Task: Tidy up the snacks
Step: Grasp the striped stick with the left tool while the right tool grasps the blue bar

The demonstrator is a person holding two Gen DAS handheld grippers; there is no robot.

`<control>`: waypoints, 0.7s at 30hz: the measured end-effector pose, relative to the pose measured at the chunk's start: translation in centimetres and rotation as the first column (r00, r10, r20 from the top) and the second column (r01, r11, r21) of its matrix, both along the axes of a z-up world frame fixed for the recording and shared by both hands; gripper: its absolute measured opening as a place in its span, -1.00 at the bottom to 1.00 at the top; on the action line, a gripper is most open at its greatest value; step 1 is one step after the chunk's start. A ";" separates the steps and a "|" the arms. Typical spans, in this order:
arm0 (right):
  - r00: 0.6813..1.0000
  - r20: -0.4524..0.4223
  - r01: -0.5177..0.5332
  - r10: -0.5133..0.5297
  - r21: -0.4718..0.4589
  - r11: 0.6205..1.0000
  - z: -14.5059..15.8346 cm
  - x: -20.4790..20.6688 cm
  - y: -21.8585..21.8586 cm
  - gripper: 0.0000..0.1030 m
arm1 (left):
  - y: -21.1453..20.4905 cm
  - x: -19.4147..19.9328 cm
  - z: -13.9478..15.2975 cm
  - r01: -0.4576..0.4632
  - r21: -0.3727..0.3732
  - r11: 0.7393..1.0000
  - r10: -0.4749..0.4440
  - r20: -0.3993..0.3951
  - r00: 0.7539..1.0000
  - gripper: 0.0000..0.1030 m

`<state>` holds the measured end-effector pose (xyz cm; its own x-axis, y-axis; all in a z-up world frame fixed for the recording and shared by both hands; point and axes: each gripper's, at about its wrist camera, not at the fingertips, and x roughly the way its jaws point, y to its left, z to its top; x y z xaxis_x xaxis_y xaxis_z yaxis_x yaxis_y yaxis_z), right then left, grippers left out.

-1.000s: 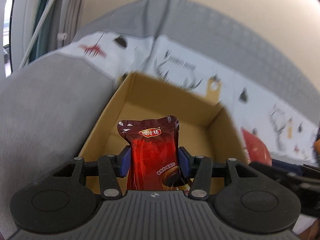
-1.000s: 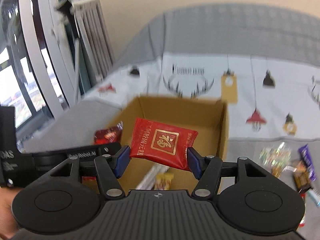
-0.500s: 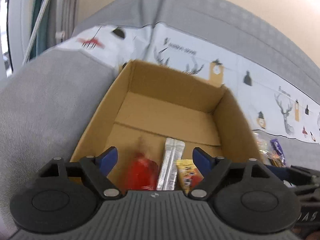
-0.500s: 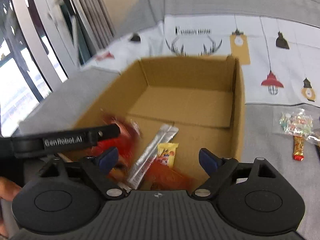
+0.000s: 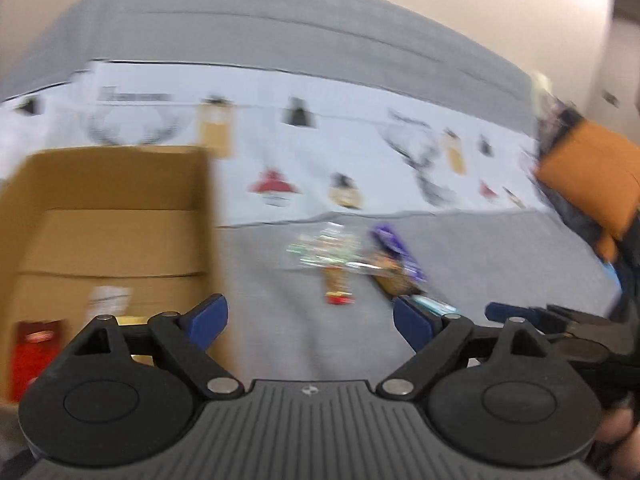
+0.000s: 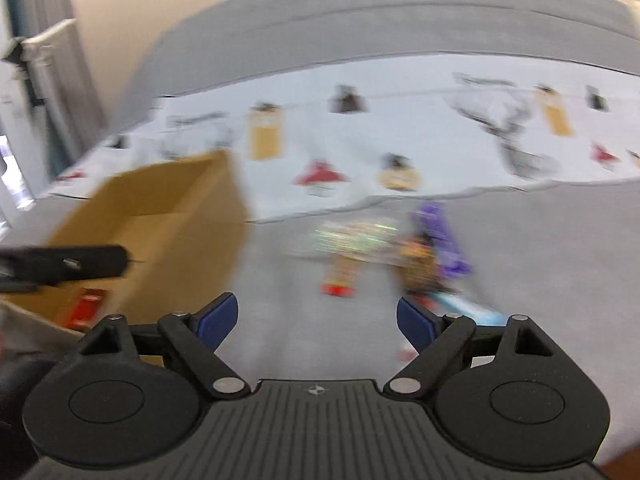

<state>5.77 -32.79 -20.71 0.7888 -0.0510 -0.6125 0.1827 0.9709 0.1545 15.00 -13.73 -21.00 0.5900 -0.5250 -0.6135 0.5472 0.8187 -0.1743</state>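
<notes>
Reaching for the loose snacks point(image 6: 384, 256) on the grey sofa seat point(image 6: 540, 264): both claws wide, nothing held. Right gripper point(image 6: 316, 320) should take the nearest piece from the pile's edge, one per grab. Left gripper point(image 5: 310, 322) aims the same way, so stagger the two. Cardboard box point(image 5: 108, 216) sits left, red packet point(image 5: 34, 350) inside. Heavy blur; the purple wrapper point(image 6: 440, 236) probably overlaps others.

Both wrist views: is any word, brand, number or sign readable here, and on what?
None reads; both frames are motion-blurred.
Patterned cloth: dark lettering above the antlers, smeared.
Red packet in the cardboard box: label illegible.
Loose snacks on the grey surface: print illegible.
</notes>
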 end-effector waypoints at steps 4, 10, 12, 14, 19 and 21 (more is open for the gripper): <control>0.996 -0.037 0.081 -0.081 -0.004 0.997 -2.0 -0.9 -5.6 0.47 | -6.9 0.6 -3.1 0.119 0.033 0.992 -0.117 -0.053 0.992 0.80; 0.991 -0.117 0.078 -0.072 0.050 0.996 -5.0 1.6 -11.3 0.02 | -15.7 3.5 -9.6 0.263 0.052 0.963 -0.251 -0.174 0.952 0.36; 0.989 -0.143 0.054 -0.048 0.040 0.998 -5.8 2.6 -12.2 -0.03 | -17.3 4.8 -11.8 0.260 0.074 0.963 -0.239 -0.210 0.948 0.16; 0.986 -0.165 0.009 -0.011 -0.014 1.000 -6.6 3.9 -12.8 -0.13 | -18.2 6.1 -13.9 0.249 0.083 0.965 -0.221 -0.256 0.941 0.05; 0.968 -0.223 -0.133 0.113 -0.077 0.988 -8.8 6.9 -13.0 -0.13 | -18.7 6.3 -14.9 0.243 0.160 0.957 -0.221 -0.142 0.965 -0.65; 0.953 -0.259 -0.192 0.157 -0.117 0.974 -9.6 7.5 -12.0 -0.16 | -17.1 7.3 -15.0 0.210 0.100 0.973 -0.188 -0.196 0.962 -0.75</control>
